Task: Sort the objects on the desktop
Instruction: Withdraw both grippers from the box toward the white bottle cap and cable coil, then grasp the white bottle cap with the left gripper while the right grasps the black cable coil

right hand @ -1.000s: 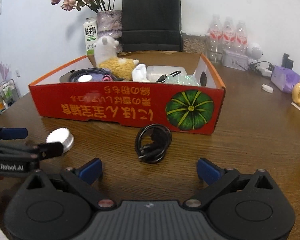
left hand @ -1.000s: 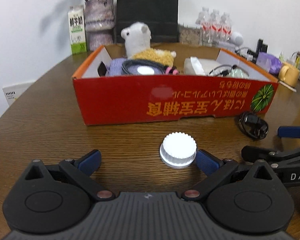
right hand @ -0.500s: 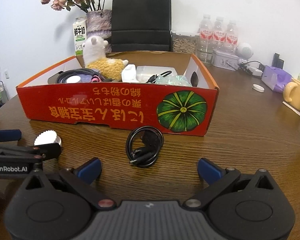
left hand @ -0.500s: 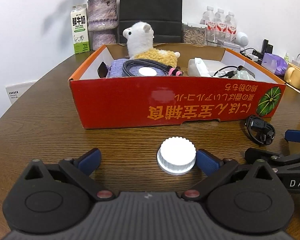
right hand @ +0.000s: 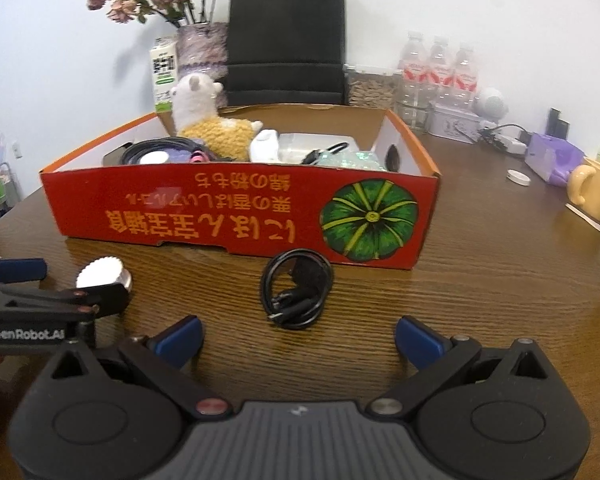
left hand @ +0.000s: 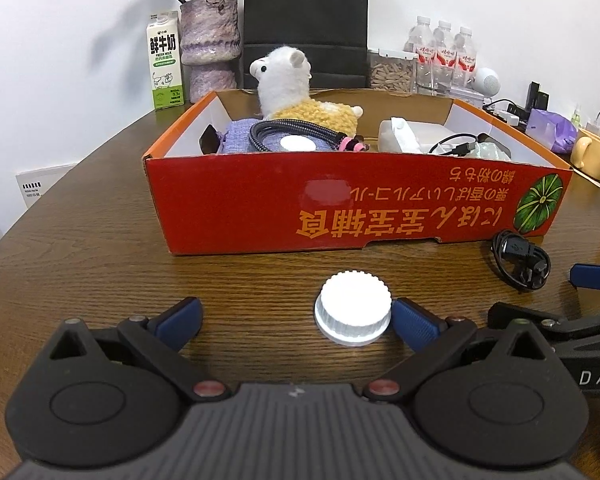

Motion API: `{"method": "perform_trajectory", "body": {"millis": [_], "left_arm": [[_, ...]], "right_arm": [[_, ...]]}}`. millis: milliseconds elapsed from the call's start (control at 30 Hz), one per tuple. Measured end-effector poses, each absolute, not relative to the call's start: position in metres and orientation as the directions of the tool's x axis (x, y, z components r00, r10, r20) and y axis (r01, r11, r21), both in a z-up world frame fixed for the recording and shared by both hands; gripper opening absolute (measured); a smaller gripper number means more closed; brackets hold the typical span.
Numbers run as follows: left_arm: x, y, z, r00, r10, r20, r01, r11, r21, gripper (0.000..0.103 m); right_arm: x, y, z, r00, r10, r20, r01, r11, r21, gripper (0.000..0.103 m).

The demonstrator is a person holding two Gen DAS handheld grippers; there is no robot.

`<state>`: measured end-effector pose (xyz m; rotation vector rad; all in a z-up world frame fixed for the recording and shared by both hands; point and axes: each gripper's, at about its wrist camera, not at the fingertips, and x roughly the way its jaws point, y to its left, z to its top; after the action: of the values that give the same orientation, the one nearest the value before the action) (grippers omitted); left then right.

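Observation:
A white ribbed jar lid (left hand: 353,309) lies on the wooden table in front of the red cardboard box (left hand: 236,208). My left gripper (left hand: 296,320) is open around it, the right fingertip (left hand: 414,322) close against the lid's side. A coiled black cable (right hand: 296,288) lies on the table before the box's pumpkin picture. My right gripper (right hand: 298,338) stands open just short of the cable, nothing between its fingers. The box (right hand: 204,216) holds a plush alpaca (left hand: 288,88), a purple pouch, cables and a white pack. The lid (right hand: 103,274) also shows at the left of the right wrist view.
Behind the box stand a milk carton (left hand: 164,60), a vase of dried flowers (left hand: 210,44), a black bag (right hand: 286,40) and water bottles (right hand: 436,68). At the right are a yellow mug (right hand: 594,194), a purple pack (right hand: 552,158) and a small white cap (right hand: 518,177).
Both grippers have drawn back and risen slightly, so the box looks a little farther. The right gripper has shifted so the cable sits nearer its centre. Lid and cable have not moved.

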<state>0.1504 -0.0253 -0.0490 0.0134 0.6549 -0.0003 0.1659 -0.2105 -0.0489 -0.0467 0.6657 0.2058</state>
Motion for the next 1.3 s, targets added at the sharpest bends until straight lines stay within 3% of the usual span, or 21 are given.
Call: {"method": "perform_trajectory", "body": {"millis": [200,1300], "left_arm": [[0.162,-0.024,-0.048,0.788,0.002,-0.616,0.002,1.000,0.007,0.103],[0.175,-0.024,-0.049,0.783,0.015,-0.621,-0.015,1.000,0.005,0.103]], "right_arm": [[0.179,-0.207,-0.045,0.735,0.186,-0.652,-0.225,0.974,0.024,0.103],[0.198,-0.210,-0.047,0.747,0.171,-0.642,-0.197,0.980,0.032,0.103]]}}
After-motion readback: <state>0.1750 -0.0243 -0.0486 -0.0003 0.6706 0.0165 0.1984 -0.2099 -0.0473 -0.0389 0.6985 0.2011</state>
